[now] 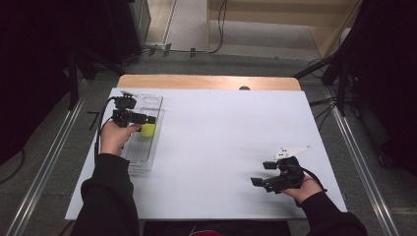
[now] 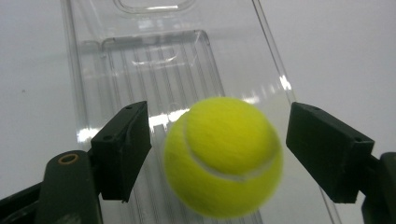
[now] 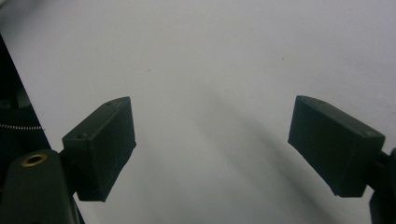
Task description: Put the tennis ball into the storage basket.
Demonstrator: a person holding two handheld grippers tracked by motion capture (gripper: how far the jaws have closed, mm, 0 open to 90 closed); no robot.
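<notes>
Apparently to grasp it, the left gripper [image 2: 217,140] spreads its 2 jaws wide around the tennis ball [image 2: 223,156] in the clear tray [image 2: 140,60], gripping nothing, while the right gripper [image 1: 263,173] waits wide open and empty.

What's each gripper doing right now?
Left gripper: open, jaws either side of the tennis ball, gaps visible, over the clear tray.
Right gripper: open, empty.

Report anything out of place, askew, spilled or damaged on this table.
Nothing stands out. The tennis ball sits between the open left tongs, over the clear tray, which lies flat and unbroken. The right tongs are open above bare white table.
</notes>
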